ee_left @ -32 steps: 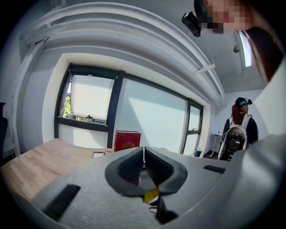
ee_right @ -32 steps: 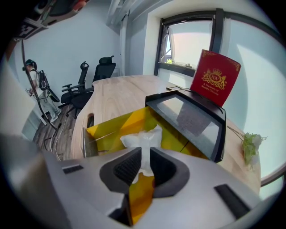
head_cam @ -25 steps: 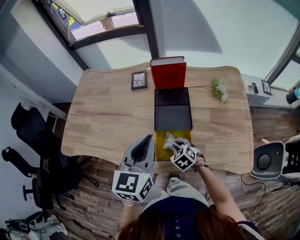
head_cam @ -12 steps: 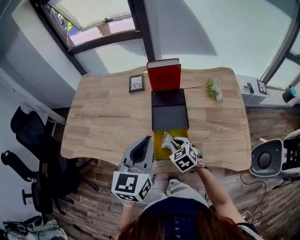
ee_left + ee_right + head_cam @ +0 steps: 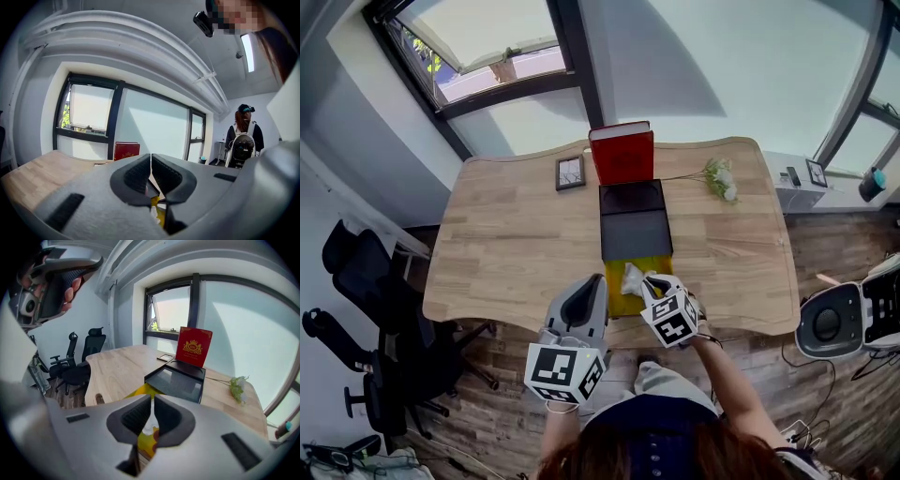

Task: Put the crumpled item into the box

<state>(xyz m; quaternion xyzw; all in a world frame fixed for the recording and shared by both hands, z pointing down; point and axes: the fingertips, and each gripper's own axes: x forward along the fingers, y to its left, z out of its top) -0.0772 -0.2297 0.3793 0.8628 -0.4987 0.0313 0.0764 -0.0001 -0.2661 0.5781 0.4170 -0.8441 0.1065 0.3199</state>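
Right tongs (image 5: 152, 400) are pinching the white crumpled item (image 5: 631, 277) over the yellow sheet (image 5: 622, 300) at the counter's (image 5: 506, 244) near edge | box (image 5: 635, 234) is lying straight ahead, farther in | left tongs (image 5: 151, 157) are sitting pressed together, empty, further left.

One table (image 5: 506, 234), one open box (image 5: 635, 232), one picture frame (image 5: 570, 172), one flower sprig (image 5: 717, 176), one yellow sheet (image 5: 622, 298), one crumpled white item (image 5: 631, 277), two office chairs (image 5: 354, 251) (image 5: 373, 375), two grippers: left gripper (image 5: 151, 159), right gripper (image 5: 153, 401).
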